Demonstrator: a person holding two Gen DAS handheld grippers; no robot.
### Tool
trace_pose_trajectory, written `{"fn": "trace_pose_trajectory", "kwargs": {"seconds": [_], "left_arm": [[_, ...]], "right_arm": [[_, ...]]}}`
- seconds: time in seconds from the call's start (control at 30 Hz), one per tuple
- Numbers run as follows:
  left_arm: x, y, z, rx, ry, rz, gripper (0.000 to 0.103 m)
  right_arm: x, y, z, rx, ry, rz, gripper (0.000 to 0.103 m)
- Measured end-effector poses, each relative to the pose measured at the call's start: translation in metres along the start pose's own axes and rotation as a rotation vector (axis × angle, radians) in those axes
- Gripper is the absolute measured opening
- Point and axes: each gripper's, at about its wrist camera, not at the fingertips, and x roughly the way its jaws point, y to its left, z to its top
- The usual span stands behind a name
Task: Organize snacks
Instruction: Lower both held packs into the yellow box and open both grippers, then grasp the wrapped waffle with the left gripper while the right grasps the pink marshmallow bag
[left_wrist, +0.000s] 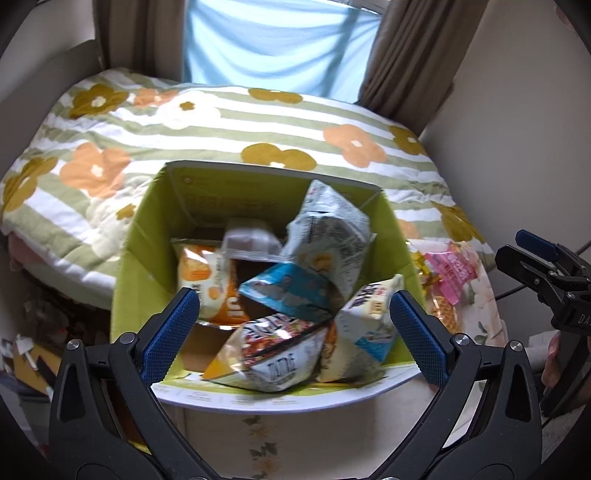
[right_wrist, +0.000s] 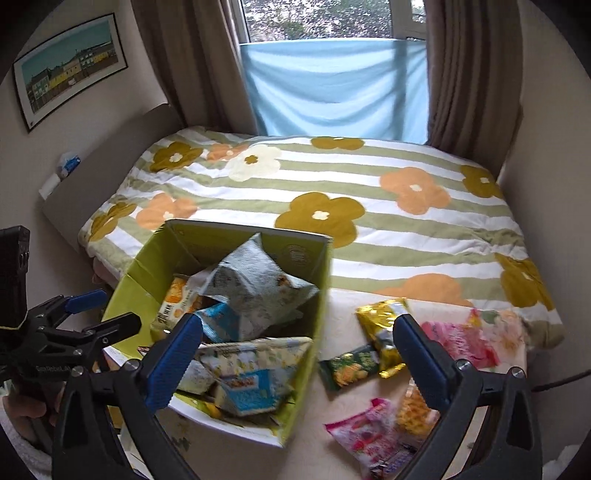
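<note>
A green cardboard box sits on the bed and holds several snack bags, among them an orange one and a grey-white one. My left gripper is open and empty just above the box's near side. My right gripper is open and empty over the box's right wall. Loose snacks lie to the right of the box: a gold bag, a green bag and pink bags.
A flowered striped quilt covers the bed behind the box. Brown curtains and a blue cloth hang at the window. A cardboard panel stands at the bed's left. Clutter lies on the floor at left.
</note>
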Motion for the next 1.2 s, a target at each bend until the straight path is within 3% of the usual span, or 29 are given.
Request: {"fn": "trace_pose_trajectory", "kwargs": {"seconds": [0.3, 0.7, 0.83, 0.93, 1.1, 1.2], "left_arm": [[-0.003, -0.063, -0.008, 0.054, -0.015, -0.044, 0.102], [0.014, -0.18, -0.033, 0.001, -0.028, 0.027, 0.102], [0.039, -0.227, -0.044, 0.009, 0.0, 0.011, 0.102], [0.075, -0.259, -0.056, 0.044, 0.068, 0.005, 0.102], [0.138, -0.29, -0.077, 0.093, 0.175, -0.02, 0.102], [0.172, -0.302, -0.087, 0.145, 0.221, 0.001, 0.102]], "right_arm": [[-0.037, -0.073, -0.012, 0.036, -0.04, -0.087, 0.103], [-0.033, -0.185, -0.025, 0.021, -0.012, 0.037, 0.103], [-0.022, -0.215, -0.025, -0.008, 0.01, 0.069, 0.103], [-0.006, -0.232, -0.028, -0.035, 0.044, 0.098, 0.103], [0.034, -0.254, -0.039, -0.04, 0.119, 0.142, 0.103], [0.054, -0.265, -0.044, -0.025, 0.145, 0.159, 0.103]]}}
